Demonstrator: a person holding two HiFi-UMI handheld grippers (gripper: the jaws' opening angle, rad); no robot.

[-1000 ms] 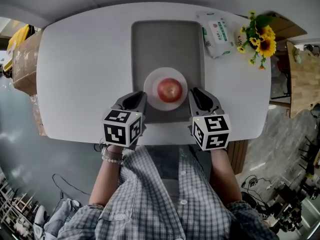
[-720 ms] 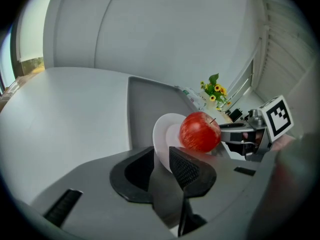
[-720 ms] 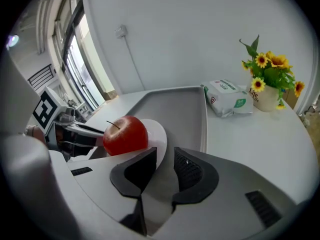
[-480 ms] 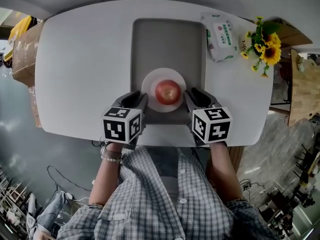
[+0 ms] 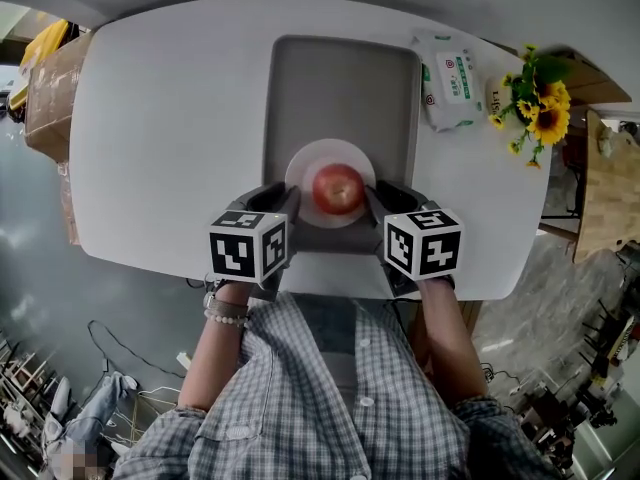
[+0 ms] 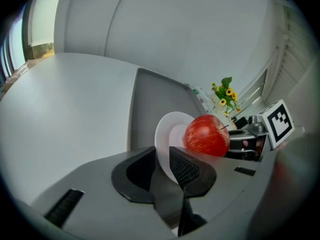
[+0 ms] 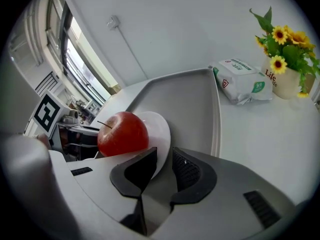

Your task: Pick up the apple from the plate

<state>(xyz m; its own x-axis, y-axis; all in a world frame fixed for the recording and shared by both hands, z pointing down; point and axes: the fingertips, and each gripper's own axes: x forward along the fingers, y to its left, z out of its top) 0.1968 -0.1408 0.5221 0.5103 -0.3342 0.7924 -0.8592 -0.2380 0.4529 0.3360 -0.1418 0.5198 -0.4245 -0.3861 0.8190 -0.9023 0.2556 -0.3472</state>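
Observation:
A red apple (image 5: pixel 338 188) sits on a small white plate (image 5: pixel 308 166), at the near end of a grey tray (image 5: pixel 340 88). My left gripper (image 5: pixel 285 197) is at the plate's left rim, and in the left gripper view the rim (image 6: pixel 166 134) runs between its nearly closed jaws, with the apple (image 6: pixel 206 135) just past them. My right gripper (image 5: pixel 384 197) mirrors it on the right rim. In the right gripper view the plate (image 7: pixel 160 129) edge is pinched between the jaws, with the apple (image 7: pixel 123 133) to their left.
The tray lies on a white table (image 5: pixel 170 118). A pack of wipes (image 5: pixel 450 80) and a vase of sunflowers (image 5: pixel 540 93) stand at the far right. A cardboard box (image 5: pixel 45 98) sits off the table's left edge. The table's near edge is right under the grippers.
Both grippers have moved inward from beside the plate onto its left and right rims. The apple stays in the middle of the plate.

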